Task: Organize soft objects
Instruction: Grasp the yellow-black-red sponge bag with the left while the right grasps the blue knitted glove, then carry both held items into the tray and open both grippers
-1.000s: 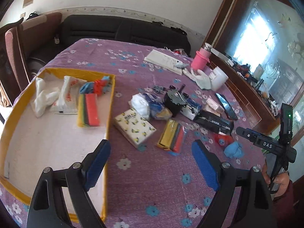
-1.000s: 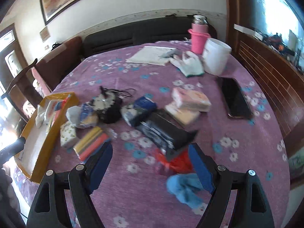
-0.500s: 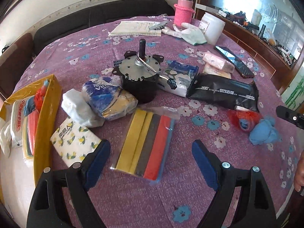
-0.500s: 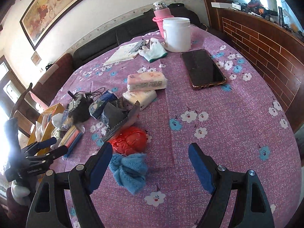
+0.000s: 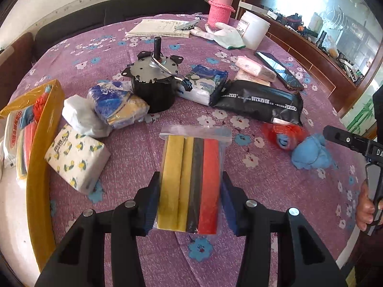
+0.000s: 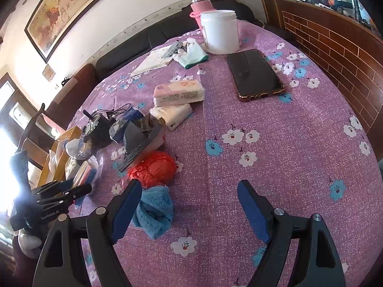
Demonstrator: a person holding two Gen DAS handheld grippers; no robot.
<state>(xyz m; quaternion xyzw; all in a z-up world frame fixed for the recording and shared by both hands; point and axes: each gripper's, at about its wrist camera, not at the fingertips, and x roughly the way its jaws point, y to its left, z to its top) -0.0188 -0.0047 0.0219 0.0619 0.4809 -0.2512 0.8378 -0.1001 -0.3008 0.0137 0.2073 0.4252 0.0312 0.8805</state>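
Closing around a clear bag of sponges [image 5: 191,179], the left gripper [image 5: 190,203] has its blue pads on either side of the pack's near end; the left pad sits against the yellow edge and the right pad just beside the red one, so the jaws look to be meeting the pack, though a firm squeeze cannot be told. Inside the bag stand strips in a row — yellow, yellow, dark grey, red — and the bag lies flat on the purple flowered tablecloth [image 5: 275,215].

To the left stands a yellow-walled tray [image 5: 39,167]. In it, at its far end, are a white packet with red print [image 5: 13,129] and a stack of coloured sponges [image 5: 25,143] leaning by the wall; other bits there are too crowded to tell.

Just outside the tray lie a lemon-print tissue pack [image 5: 76,157], a white wrapped bundle [image 5: 81,117] and a blue-and-yellow packet [image 5: 117,102], all near one another. Behind them stands a black motor [image 5: 153,83], then a blue tissue pack [image 5: 205,83] and a black pouch [image 5: 258,102].

The right gripper [image 6: 189,205] is spread wide and grasps nothing; its left pad hangs just beside a blue knitted cloth [image 6: 155,210], which touches a red bundle [image 6: 153,167]. Farther off are a phone [image 6: 256,74] and a white tub [image 6: 220,32].
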